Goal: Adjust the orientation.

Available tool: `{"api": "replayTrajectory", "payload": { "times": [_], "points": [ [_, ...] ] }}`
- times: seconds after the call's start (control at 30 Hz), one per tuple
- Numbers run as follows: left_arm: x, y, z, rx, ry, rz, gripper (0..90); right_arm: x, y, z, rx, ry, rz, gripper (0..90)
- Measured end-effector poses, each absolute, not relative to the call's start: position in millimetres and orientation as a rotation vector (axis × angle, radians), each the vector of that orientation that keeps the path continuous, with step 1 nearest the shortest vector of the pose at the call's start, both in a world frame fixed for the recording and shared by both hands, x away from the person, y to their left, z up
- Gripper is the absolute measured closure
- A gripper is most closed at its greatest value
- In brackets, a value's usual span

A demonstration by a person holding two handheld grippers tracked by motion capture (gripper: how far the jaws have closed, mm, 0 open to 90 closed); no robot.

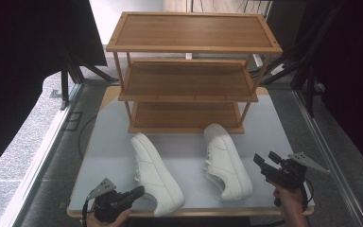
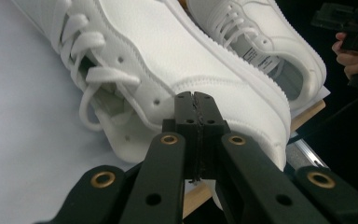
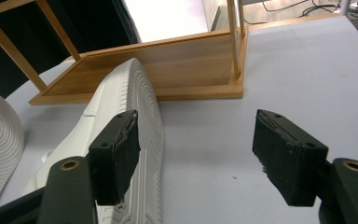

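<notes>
Two white sneakers lie on their sides on the grey table top, soles turned to the right. The left sneaker (image 1: 155,174) (image 2: 168,60) has its heel near the front edge. My left gripper (image 1: 141,190) (image 2: 196,100) is shut with nothing in it, its tips close to that sneaker's heel side. The right sneaker (image 1: 226,161) (image 2: 261,37) (image 3: 130,107) shows its ribbed sole in the right gripper view. My right gripper (image 1: 266,158) (image 3: 200,140) stands open just right of it, with bare table between its fingers (image 3: 286,156).
A three-shelf wooden rack (image 1: 189,82) stands behind the sneakers; its bottom shelf (image 3: 168,60) lies just beyond the right sneaker's toe. The table's wooden front edge (image 1: 208,212) runs close under both hands. Dark curtains and stands flank the table.
</notes>
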State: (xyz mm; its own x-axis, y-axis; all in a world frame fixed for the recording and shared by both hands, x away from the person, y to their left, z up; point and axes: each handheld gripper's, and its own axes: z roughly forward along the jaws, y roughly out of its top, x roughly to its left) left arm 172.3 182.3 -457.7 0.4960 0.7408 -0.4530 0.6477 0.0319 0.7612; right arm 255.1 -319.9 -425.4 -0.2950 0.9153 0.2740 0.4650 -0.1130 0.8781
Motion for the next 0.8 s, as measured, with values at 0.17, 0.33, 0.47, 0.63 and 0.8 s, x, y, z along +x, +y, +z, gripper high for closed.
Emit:
{"api": "replayTrajectory", "payload": {
  "times": [0.17, 0.33, 0.47, 0.63, 0.8],
  "points": [
    [181, 177, -452, 1.665, 1.173, 0.093, 90.0, 254, -323, -426, 1.531, 1.716, 1.389, 31.5],
    [190, 168, -445, 1.663, 1.144, 0.087, 90.0, 254, -324, -427, 1.544, 1.708, 1.386, 31.5],
    [205, 151, -435, 1.644, 1.104, 0.072, 90.0, 254, -324, -427, 1.543, 1.712, 1.384, 31.5],
    [227, 127, -426, 1.669, 1.062, 0.068, 89.9, 255, -324, -428, 1.543, 1.712, 1.383, 31.5],
    [252, 99, -431, 1.732, 1.081, 0.055, 86.6, 255, -328, -429, 1.553, 1.700, 1.384, 31.5]
  ]
}}
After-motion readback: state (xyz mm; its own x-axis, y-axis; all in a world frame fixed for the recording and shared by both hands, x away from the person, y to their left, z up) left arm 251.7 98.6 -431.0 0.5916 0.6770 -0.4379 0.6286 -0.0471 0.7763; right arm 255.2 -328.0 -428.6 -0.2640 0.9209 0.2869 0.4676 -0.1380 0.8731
